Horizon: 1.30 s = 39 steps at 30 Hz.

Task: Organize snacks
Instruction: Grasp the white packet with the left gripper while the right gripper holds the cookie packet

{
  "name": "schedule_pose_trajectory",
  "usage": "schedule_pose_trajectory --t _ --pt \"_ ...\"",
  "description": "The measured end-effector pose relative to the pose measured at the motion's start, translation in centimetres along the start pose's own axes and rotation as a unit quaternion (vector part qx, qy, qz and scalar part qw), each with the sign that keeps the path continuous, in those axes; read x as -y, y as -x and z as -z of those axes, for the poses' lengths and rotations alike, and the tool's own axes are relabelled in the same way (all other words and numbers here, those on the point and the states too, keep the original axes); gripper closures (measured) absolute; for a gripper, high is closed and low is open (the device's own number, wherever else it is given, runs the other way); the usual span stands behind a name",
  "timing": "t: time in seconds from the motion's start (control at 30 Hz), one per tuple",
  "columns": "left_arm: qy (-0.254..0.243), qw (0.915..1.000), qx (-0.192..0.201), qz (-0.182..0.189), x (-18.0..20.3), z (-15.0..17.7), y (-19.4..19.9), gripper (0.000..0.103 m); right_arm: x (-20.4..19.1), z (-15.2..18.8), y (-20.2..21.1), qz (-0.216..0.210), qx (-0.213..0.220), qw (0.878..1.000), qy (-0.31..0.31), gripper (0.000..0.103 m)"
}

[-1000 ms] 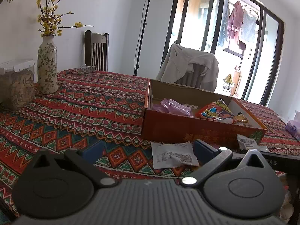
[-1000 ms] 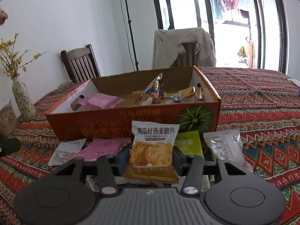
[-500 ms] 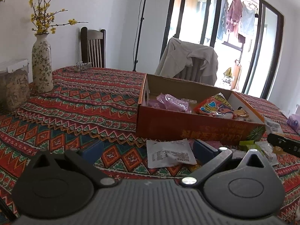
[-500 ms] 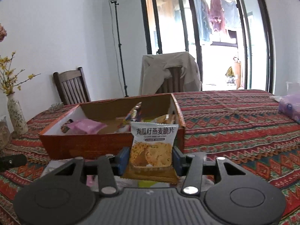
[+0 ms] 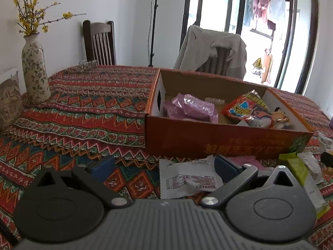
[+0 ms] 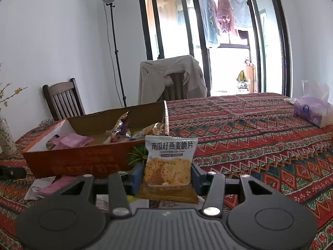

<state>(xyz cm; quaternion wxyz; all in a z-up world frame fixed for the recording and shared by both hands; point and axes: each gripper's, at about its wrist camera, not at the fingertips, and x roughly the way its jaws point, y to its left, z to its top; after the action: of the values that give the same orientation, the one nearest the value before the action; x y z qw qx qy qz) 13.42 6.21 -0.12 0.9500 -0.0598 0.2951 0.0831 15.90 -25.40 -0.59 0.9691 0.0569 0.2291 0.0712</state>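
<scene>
The right gripper (image 6: 167, 171) pinches a glossy rectangular cracker packet (image 6: 169, 166) between its fingers, near the cardboard box (image 6: 83, 162). The left gripper (image 5: 164, 165) has fingers spread over a flat white sachet (image 5: 187, 179) on the patterned counter (image 5: 83, 125).

orange box (image 5: 218, 139), red zigzag-patterned tablecloth (image 5: 83, 120)
</scene>
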Motion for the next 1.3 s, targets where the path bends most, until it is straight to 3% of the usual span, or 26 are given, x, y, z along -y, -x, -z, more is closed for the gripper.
schedule_pose_trajectory --t 0.2,0.63,0.87,0.93,1.03,1.13,1.3 --pt "-0.002 0.9996 -0.022 -0.019 0.2 0.2 -1.8 0.000 -0.1 0.3 -0.3 -0.006 0.001 1.000 0.000 0.056" --pt "-0.011 0.9973 -0.072 -0.008 2.9 0.3 -5.2 0.000 0.1 0.6 -0.8 -0.012 -0.004 1.000 -0.004 0.056" --pt "-0.007 0.9967 -0.076 -0.026 3.3 0.7 -5.8 0.001 0.1 0.7 -1.0 -0.014 -0.007 1.000 -0.008 0.056" --pt "-0.006 0.9970 -0.073 -0.027 3.2 0.8 -5.7 0.004 0.1 0.8 -1.0 -0.014 -0.008 1.000 -0.008 0.056" --pt "-0.014 0.9973 -0.064 -0.033 3.2 1.0 -5.2 0.023 0.2 0.9 -1.0 -0.014 -0.007 1.000 -0.009 0.056" --pt "-0.008 0.9982 -0.056 -0.019 2.8 1.1 -4.5 0.032 0.2 0.9 -1.0 -0.013 -0.007 1.000 -0.008 0.056" --pt "-0.012 0.9991 -0.039 -0.013 2.4 1.1 -3.0 0.033 0.3 1.0 -0.8 -0.014 -0.002 1.000 -0.009 0.056"
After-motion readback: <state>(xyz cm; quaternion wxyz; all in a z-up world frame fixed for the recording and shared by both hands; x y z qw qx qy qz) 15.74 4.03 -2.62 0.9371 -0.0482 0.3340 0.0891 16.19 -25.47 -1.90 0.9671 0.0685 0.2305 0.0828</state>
